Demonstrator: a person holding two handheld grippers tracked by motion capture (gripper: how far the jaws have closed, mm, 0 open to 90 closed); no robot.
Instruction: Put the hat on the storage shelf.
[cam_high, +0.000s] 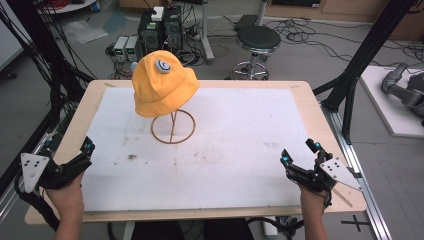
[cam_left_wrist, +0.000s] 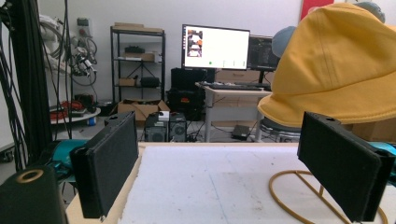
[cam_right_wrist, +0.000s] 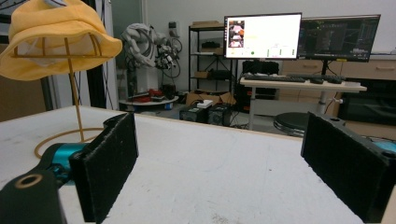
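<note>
hat (cam_high: 162, 85): yellow cloth, matt, soft woven look, with a glossy grey-white badge on top
stand (cam_high: 172, 131): thin wire, smooth tan finish
table (cam_high: 320, 120): pale wood rim, smooth
sheet (cam_high: 240, 145): white, matt, scuffed and stained
gripper pads (cam_left_wrist: 112, 163): black, rough foam-like texture

One yellow bucket hat (cam_high: 162, 82), with one round grey badge (cam_high: 163, 65) on its crown, at 11 o'clock on the table. One wire hat stand (cam_high: 173, 127) beneath it, with one ring foot. One white mat (cam_high: 240, 150) over one wooden table (cam_high: 305, 92). Two handheld grippers: the left gripper (cam_high: 87, 150) at 8 o'clock, the right gripper (cam_high: 300, 152) at 4 o'clock, two black jaws apiece, set apart. One round stool (cam_high: 257, 40) at 12 o'clock beyond the table. Two lit monitors (cam_right_wrist: 264, 36) in the right gripper view.
</note>
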